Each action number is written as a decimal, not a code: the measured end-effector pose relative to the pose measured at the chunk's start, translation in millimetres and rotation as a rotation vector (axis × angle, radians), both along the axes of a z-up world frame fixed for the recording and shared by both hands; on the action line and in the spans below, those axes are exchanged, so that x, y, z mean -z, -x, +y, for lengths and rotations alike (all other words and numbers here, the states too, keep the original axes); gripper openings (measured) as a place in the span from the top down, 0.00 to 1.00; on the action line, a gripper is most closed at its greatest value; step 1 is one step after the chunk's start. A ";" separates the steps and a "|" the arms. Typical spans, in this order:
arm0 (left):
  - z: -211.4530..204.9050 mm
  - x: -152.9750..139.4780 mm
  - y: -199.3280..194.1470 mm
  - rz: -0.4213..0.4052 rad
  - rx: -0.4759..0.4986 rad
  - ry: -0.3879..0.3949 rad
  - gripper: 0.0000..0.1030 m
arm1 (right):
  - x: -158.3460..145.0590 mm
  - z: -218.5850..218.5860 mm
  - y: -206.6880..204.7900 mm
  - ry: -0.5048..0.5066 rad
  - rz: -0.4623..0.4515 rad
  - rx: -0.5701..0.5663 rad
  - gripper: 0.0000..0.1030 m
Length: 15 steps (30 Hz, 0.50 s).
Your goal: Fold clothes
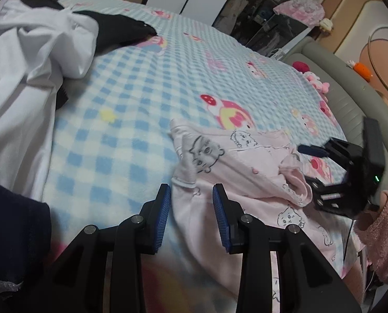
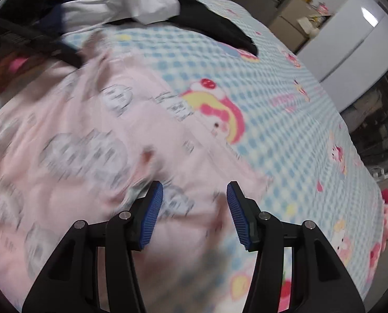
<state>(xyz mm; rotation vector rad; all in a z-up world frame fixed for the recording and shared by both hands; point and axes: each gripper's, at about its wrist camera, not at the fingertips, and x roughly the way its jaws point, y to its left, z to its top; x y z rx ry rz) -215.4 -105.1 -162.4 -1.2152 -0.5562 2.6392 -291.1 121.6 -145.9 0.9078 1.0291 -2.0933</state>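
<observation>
The pink pajama top [image 1: 235, 167] lies crumpled on the bed [image 1: 131, 104], directly under both tongs, left [image 1: 191, 195] and right [image 2: 194, 191], each gaping, gripping nothing.

I see open checked blanket [image 1: 131, 120] between the pink garment [image 1: 246, 172] and the heaped white and dark clothes [image 1: 24, 73] blocking my left.
</observation>
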 end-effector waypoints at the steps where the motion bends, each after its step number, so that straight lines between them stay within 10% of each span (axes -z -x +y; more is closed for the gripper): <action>1: -0.2 -0.5 -0.2 -0.003 -0.014 0.011 0.66 | 2.6 -0.1 12.5 0.023 -0.007 0.074 0.49; 7: -6.7 5.5 -2.6 -0.013 -0.026 -0.016 0.66 | 4.9 48.5 70.5 0.184 -0.111 0.483 0.49; 15: 1.4 9.6 -0.5 -0.016 0.006 -0.009 0.66 | -25.0 37.3 23.6 0.151 -0.120 0.013 0.45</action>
